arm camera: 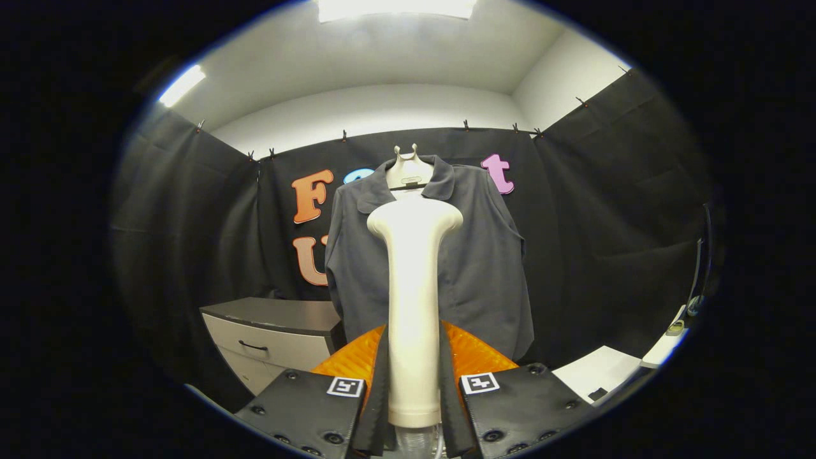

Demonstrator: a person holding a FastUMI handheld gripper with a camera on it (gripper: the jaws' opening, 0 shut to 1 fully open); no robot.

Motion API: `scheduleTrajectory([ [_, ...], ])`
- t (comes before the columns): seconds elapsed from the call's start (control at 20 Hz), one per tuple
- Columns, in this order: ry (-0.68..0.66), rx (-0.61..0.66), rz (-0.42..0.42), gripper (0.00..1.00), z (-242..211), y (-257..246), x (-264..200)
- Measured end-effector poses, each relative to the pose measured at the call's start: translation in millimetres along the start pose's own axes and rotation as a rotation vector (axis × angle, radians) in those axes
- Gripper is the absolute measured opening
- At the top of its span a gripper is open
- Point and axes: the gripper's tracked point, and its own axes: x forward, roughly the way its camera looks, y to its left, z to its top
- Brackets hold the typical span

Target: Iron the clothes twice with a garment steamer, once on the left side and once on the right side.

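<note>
My gripper [413, 382] is clamped on the cream plastic garment steamer [413, 280], its head raised before the dark grey collared shirt [484, 255] on its hanger; probably not touching yet. Next: a first pass down one side.

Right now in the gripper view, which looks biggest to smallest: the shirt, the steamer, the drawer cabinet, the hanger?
1. Grey shirt.
2. White steamer, clamped between the gripper fingers; nearness to the camera inflates it.
3. Drawer cabinet, partly hidden.
4. Hanger.
</note>
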Motion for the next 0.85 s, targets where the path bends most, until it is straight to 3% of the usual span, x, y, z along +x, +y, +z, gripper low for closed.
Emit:
scheduleTrajectory([
  [0.85,0.007,0.04,-0.008,0.42,-6.4,-3.9,9.8],
])
